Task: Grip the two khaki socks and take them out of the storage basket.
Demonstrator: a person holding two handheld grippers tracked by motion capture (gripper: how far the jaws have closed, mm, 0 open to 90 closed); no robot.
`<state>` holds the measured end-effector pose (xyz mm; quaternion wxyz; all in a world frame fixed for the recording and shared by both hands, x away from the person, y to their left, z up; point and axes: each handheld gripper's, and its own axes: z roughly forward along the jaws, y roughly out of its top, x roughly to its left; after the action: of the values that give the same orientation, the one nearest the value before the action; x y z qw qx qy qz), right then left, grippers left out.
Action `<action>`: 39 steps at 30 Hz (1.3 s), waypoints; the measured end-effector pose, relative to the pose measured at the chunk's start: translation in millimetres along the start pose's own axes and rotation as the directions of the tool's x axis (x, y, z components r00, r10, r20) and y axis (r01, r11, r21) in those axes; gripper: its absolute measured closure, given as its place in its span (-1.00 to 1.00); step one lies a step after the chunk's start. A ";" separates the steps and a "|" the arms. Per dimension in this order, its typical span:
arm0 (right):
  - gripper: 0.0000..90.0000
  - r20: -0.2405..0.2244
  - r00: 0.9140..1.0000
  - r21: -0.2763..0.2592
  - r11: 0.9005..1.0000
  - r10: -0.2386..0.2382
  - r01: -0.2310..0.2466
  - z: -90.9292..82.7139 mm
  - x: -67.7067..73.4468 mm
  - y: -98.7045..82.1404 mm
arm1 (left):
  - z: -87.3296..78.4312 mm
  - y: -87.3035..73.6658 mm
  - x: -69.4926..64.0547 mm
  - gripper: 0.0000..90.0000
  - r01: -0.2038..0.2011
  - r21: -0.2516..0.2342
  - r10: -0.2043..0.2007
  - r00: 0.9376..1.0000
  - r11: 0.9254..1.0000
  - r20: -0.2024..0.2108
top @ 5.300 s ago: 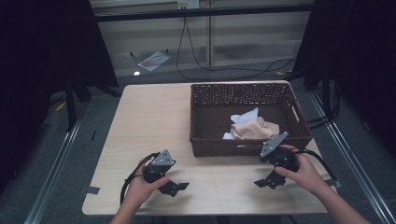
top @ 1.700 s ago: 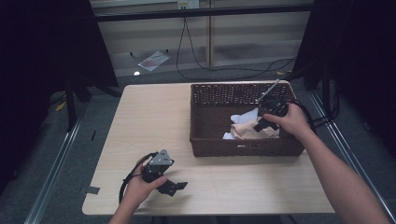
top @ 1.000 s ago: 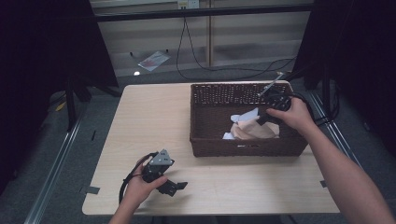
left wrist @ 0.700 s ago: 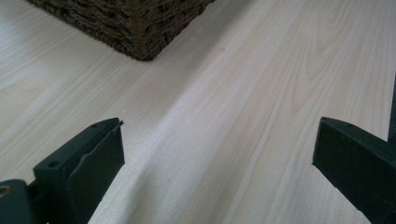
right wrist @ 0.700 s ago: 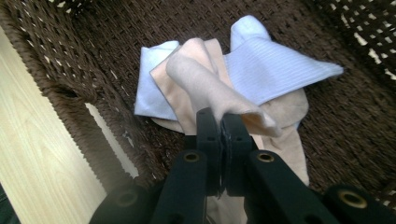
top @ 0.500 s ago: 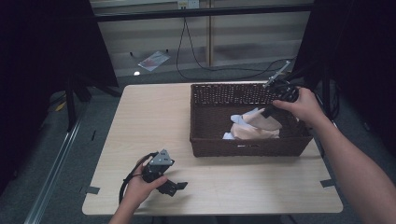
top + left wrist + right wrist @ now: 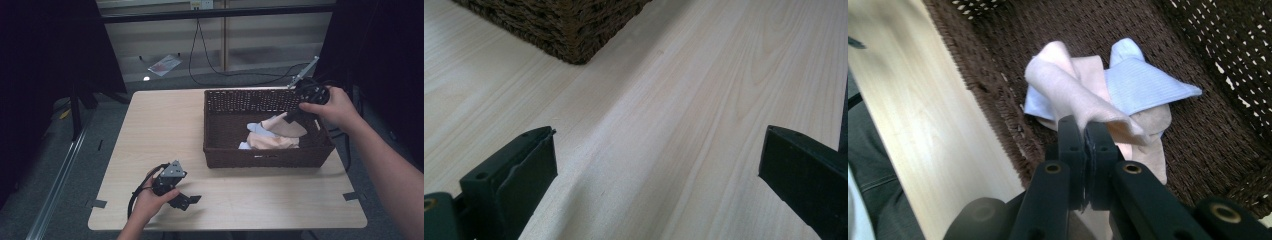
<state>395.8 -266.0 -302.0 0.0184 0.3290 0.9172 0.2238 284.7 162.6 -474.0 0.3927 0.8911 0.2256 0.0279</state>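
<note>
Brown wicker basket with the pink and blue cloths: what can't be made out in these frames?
- Pale pink cloth: the pinched edge, right gripper view, hidden by the shut right gripper.
- Light blue cloth: its lower part, covered by the pink cloth.
- Brown wicker basket: inside of the near wall, high view, hidden by that wall; number of cloths unclear.
- Left gripper: its open jaw ends are cut off by the frame edges, left gripper view.

No readable writing

We find no legible text, label, brand, number or sign on any surface in these three views.
</note>
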 end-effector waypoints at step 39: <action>0.95 -0.174 0.953 -0.055 0.969 -0.248 0.243 -35.2 67.0 -16.2 | 2.9 0.2 -1.3 -0.96 -0.002 0.008 0.002 1.000 1.000 0.010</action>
<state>327.3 -250.2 -269.6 -0.0311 0.1908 0.9451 0.2634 284.2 160.0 -475.7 0.3902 0.8931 0.2228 0.0231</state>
